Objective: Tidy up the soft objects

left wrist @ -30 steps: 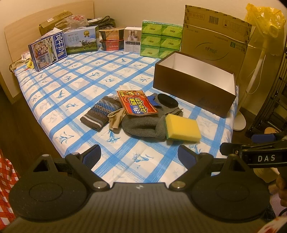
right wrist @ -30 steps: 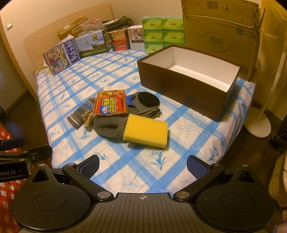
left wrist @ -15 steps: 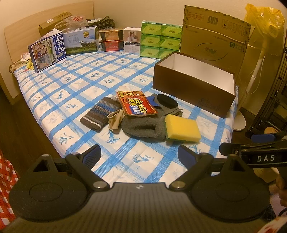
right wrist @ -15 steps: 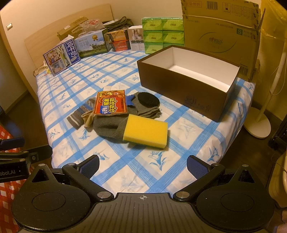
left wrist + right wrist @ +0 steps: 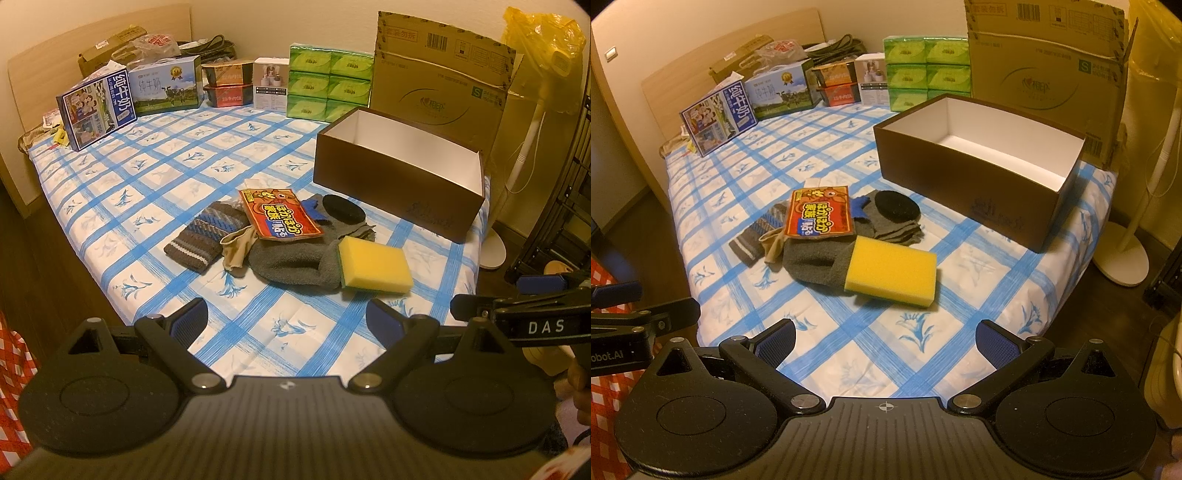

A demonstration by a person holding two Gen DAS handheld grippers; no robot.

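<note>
Soft pile (image 5: 288,240) heaped near bed's front edge, sponge (image 5: 892,275) on top, unmoved from a second back. Brown box (image 5: 975,184) toward right edge, holding nothing. Left gripper (image 5: 288,325) and right gripper (image 5: 884,341) hovering short, jaws wide, empty. No pick begun.

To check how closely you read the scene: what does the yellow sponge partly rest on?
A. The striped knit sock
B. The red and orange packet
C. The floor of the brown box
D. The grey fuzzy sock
D: the yellow sponge overlaps one end of the grey fuzzy sock, with its other end on the checked bedsheet, apart from the other items.
</note>
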